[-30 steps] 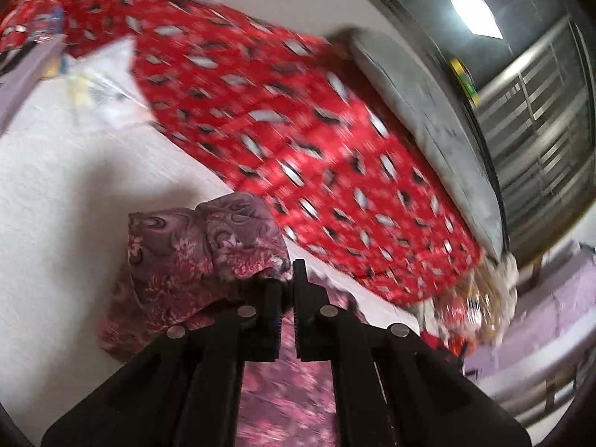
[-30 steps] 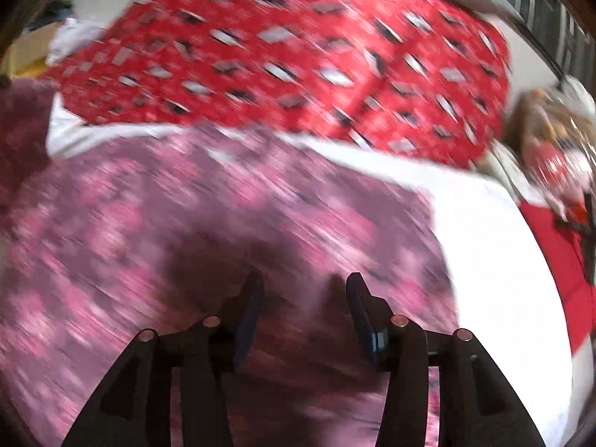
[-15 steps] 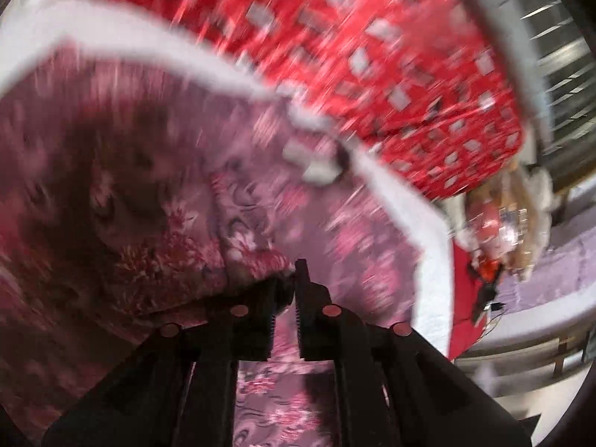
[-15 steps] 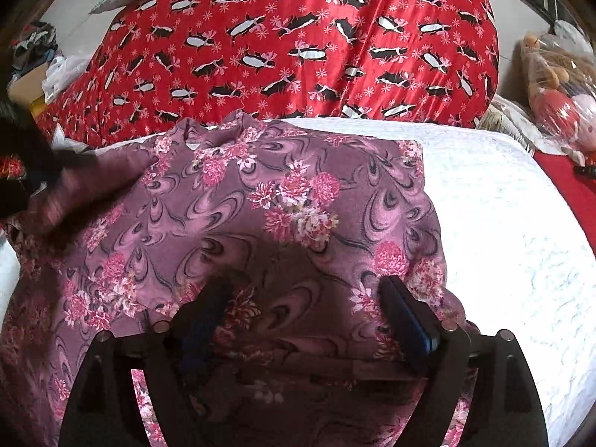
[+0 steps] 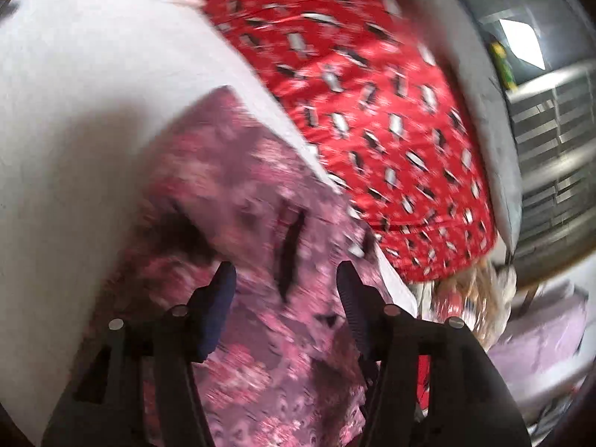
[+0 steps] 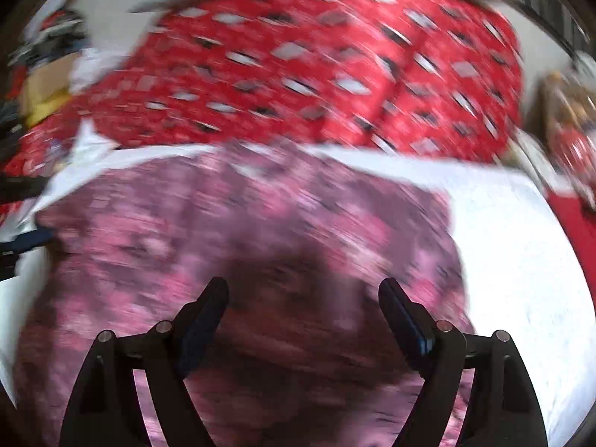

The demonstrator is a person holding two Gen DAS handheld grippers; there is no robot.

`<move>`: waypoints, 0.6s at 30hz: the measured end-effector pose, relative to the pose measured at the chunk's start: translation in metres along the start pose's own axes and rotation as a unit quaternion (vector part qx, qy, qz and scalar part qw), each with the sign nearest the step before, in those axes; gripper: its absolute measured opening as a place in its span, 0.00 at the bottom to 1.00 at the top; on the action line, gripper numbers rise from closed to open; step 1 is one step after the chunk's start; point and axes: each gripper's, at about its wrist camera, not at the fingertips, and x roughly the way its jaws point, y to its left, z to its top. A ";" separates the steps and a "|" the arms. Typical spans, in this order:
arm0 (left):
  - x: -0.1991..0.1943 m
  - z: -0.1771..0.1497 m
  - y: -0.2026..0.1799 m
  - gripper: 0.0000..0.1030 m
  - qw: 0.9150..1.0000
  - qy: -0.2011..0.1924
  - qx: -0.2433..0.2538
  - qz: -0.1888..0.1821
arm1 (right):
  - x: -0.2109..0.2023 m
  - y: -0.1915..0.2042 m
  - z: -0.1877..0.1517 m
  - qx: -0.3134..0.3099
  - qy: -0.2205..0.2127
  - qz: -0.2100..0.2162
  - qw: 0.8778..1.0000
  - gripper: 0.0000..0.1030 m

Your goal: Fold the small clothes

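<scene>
Left claw (image 5: 285, 281) now released and wide above floral garment (image 5: 238, 201); right claw (image 6: 303, 290) wide, white bedspread (image 6: 521, 260) alongside.

Under my jaws lies one small garment (image 6: 238, 246): mauve-purple cloth printed with pink flowers, spread across the white bedcover. Its far edge runs close to the red patterned fabric beyond. From my left side the garment (image 5: 238, 193) shows creases and a dark slit-like fold. Blur hides finer detail.

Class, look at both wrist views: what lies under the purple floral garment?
The purple floral garment lies on a white bed cover, which shows around its edges. Whatever is beneath its middle is covered.
</scene>
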 end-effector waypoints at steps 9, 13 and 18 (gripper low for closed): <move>0.037 0.005 0.032 0.52 0.998 0.030 -0.052 -0.037 | 0.031 0.106 0.028 -0.124 0.010 0.041 0.991 0.81; 0.038 0.005 0.028 0.52 0.998 0.030 -0.043 -0.036 | 0.060 0.105 0.034 -0.088 0.054 0.091 0.990 0.26; 0.038 -0.001 0.018 0.52 1.000 0.020 -0.014 -0.012 | 0.041 0.052 0.045 0.049 0.025 0.129 0.990 0.14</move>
